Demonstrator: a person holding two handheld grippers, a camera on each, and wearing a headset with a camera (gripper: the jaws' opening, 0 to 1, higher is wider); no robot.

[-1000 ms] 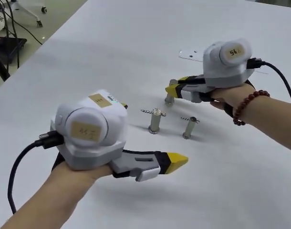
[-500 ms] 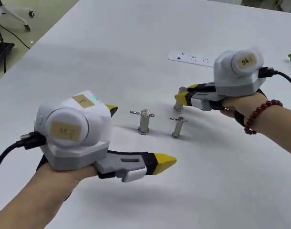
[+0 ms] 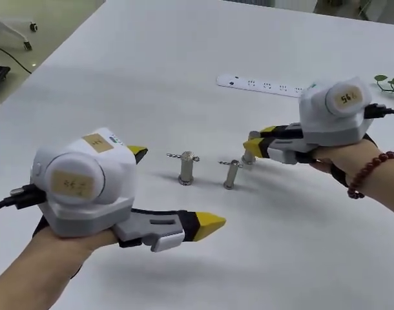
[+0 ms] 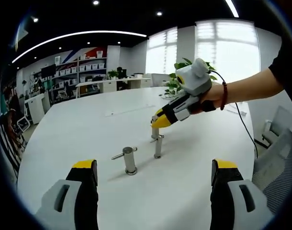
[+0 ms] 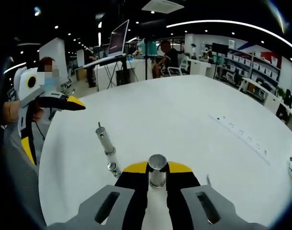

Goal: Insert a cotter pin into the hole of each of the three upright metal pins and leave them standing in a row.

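White table: power strip beyond gripped pin.

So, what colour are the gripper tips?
Yellow; the left gripper shows them best in the head view.

Desk: plain white, no pattern.
Near pin, middle pin, far pin: silver-grey metal. Cotter pins: silver too.
Left gripper and right gripper: white housings with tan labels, grey and black bodies. Fingers: black with yellow tips.
Cable: black.
Power strip: white.
Bracelet: dark red beads.
Leaves: green.
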